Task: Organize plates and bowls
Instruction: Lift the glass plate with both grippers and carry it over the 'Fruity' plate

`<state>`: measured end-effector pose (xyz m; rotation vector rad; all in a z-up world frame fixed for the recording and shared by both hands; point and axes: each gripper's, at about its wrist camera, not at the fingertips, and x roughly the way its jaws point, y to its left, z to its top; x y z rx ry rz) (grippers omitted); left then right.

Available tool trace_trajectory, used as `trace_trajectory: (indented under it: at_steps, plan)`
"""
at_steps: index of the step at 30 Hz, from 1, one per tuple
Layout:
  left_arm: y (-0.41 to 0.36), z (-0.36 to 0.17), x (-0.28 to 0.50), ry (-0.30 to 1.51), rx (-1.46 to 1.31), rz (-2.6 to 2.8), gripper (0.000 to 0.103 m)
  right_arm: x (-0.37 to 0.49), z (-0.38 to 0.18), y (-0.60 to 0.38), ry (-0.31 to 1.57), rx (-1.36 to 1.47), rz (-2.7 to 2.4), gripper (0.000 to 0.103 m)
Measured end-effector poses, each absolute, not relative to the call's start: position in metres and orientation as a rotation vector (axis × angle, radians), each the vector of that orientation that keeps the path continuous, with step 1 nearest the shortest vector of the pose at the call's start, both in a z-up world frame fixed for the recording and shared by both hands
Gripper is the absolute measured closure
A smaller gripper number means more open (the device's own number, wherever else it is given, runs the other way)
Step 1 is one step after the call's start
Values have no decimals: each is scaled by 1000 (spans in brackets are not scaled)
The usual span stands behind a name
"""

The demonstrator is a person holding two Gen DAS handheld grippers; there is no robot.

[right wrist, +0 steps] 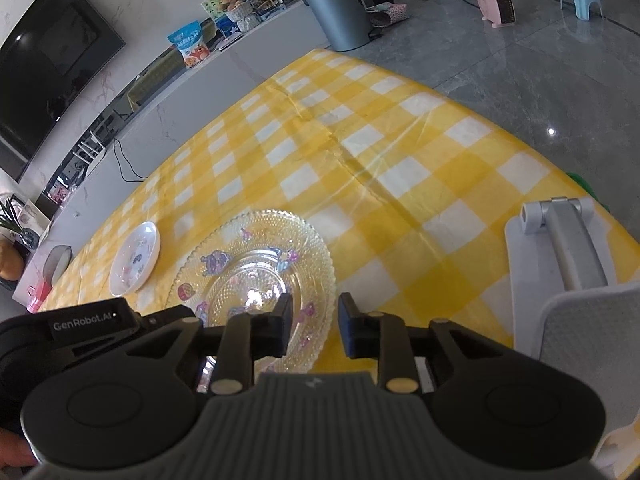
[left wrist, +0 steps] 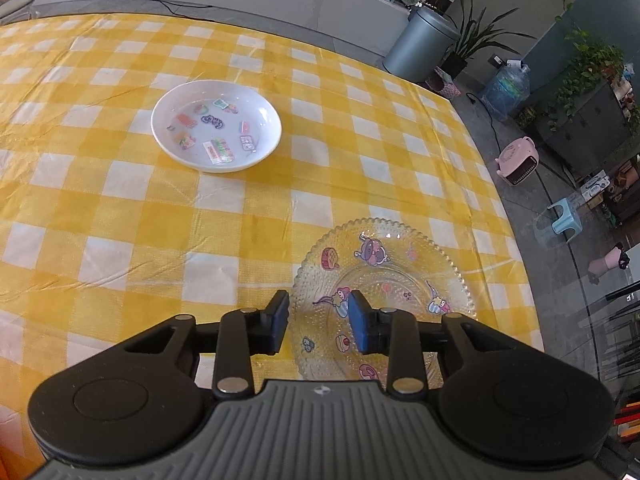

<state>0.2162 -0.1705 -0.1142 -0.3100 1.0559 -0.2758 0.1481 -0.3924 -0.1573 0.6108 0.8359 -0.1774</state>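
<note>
Clear pressed-glass plate with a beaded, scalloped rim and cartoon stickers [left wrist: 380,296] lies flat on the yellow-and-white checked tablecloth [left wrist: 120,208], near the table's front edge and right under both tools. Smaller white ceramic dish w/ coloured stickers inside [left wrist: 216,126] sits farther back on the cloth, well apart from the glass plate, nothing stacked on either. Left gripper [left wrist: 318,318] hangs over the glass plate's near-left rim: its jaws stand partly spread w/ a clear gap, one blue pad [left wrist: 360,322] over the plate, the other just outside the rim, nothing pinched. Whether the pads touch the glass I can't tell; looks like they hover. Right gripper [right wrist: 314,326] comes at the same plate from the other side, over its near-right rim [right wrist: 320,264], jaws likewise part open and empty, one finger over the glass, the other over bare cloth. So the relation that counts: the plate's edge lies between each tool's fingers, both about equally near, while the white dish lies beyond the plate, away from both, up and to the left in the left wrist view. My guess is the next move is a rim pinch on the glass plate, and each tool would need to drop a bit and close across the edge. Round plate, so no long axis to line up w/. Off to the right, a grey-white stand w/ a bent arm [right wrist: 568,240] rests on the cloth near the right gripper, and could get bumped.
</note>
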Motion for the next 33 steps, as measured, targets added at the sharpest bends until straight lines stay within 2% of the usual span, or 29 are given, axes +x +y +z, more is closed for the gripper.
trace_trajectory:
  at_steps: [3, 6, 10, 33]
  plan:
    - [-173, -114, 216, 1051, -289, -280, 65, 147, -158, -393, 833, 611, -180, 84]
    - [-170, -114, 216, 1039, -281, -269, 77, 145, -161, -398, 829, 649, -188, 94]
    - [-164, -115, 216, 1033, -309, -264, 83, 142, -161, -405, 804, 707, -181, 96]
    - [-132, -95, 181, 992, -436, -249, 84, 122, -156, -403, 803, 797, -108, 96]
